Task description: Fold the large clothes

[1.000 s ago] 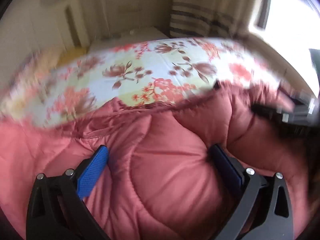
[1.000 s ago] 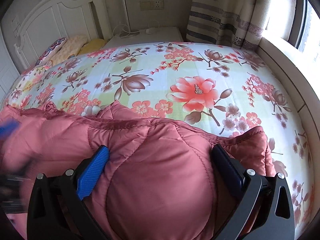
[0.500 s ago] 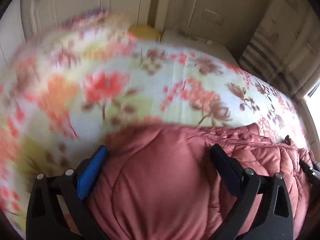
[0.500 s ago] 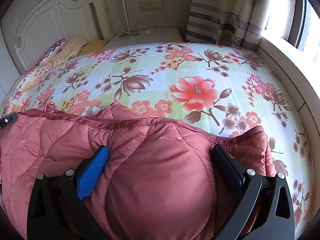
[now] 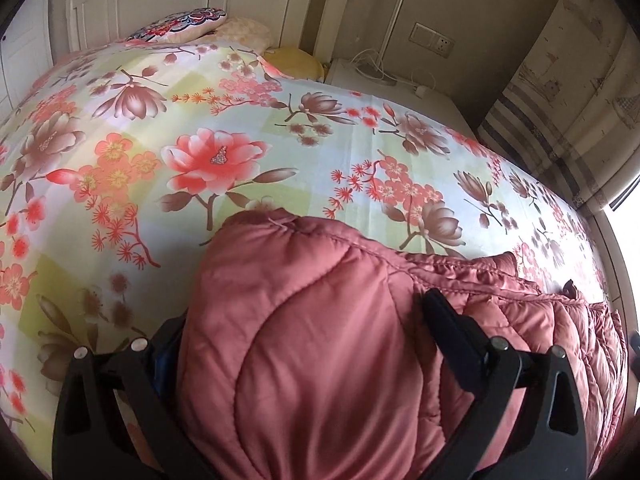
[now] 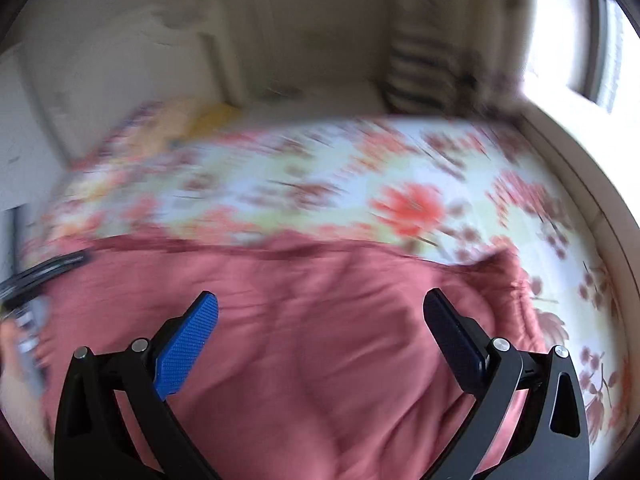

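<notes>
A large pink quilted puffer jacket (image 5: 320,340) lies on a bed with a floral sheet (image 5: 200,140). My left gripper (image 5: 304,320) stands wide open, with a thick fold of the jacket bulging up between its fingers and hiding the left finger. The jacket also fills the lower half of the blurred right wrist view (image 6: 320,340). My right gripper (image 6: 320,312) is wide open just above the jacket, both blue pads (image 6: 188,344) bare. The left gripper shows as a dark blur at the far left of the right wrist view (image 6: 36,276).
Pillows (image 5: 192,26) lie at the head of the bed by a white headboard (image 5: 92,4). A white bedside table (image 5: 384,84) with cables stands beside the bed. A striped curtain (image 5: 560,92) and a bright window are on the right.
My left gripper swung left across the bed along the jacket's edge and now rests at its left end. My right gripper has lifted off the fold that bulged between its fingers and is moving.
</notes>
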### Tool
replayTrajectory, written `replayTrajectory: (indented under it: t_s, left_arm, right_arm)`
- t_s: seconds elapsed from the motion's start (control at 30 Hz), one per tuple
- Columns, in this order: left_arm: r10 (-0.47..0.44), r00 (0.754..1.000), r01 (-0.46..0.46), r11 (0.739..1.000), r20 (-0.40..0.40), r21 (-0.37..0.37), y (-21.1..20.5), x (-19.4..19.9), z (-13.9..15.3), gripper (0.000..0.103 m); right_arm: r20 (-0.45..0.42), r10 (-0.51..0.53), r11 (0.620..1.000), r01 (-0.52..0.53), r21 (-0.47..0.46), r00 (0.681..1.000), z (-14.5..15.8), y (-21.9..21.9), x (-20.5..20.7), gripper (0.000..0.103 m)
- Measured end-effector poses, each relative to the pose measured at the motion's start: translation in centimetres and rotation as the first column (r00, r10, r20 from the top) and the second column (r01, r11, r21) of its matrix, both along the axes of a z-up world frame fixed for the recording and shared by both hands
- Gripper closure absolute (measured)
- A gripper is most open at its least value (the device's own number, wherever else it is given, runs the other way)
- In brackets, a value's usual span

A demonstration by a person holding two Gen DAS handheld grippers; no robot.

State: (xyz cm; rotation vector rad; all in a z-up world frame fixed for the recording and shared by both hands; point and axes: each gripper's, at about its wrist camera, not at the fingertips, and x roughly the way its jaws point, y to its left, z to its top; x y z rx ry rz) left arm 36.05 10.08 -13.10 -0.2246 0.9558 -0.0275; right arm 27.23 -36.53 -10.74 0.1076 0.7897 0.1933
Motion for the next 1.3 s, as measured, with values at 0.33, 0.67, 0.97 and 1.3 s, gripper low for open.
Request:
replayTrajectory:
  t_s: [0.33,0.67,0.97,1.3]
  left_arm:
    - [0.0,1.0,0.0,1.0,0.0,-0.007,0.0,-0.1,0.0,0.002]
    - [0.078,0.982,-0.09,0.994,0.172,0.066,-0.5,-2.9,4.0,0.002]
    - [-0.326,0.897,0.237,0.925,0.299,0.297,-12.7,-8.0,7.6,0.002]
    - [-0.368,0.927,0.341,0.908,0.071,0.244,-14.8,-4.8,0.7,0.002]
  right_arm:
    - [0.003,0.248,0.966,-0.247,-0.082,0.969,-3.9,7.0,-4.2,0.005]
    - [-0.02,-0.196,0.98,0.196,0.043,0.98,-3.9,-10.6,-8.2,0.005]
    - [-0.057,-0.181,0.892,0.188,0.411,0.982,-5.4,-17.7,-18.1,0.005]
    - [-0.171,0.06,0.842,0.042,0.537,0.984,-8.0,-12.0,-23.8,0.005]
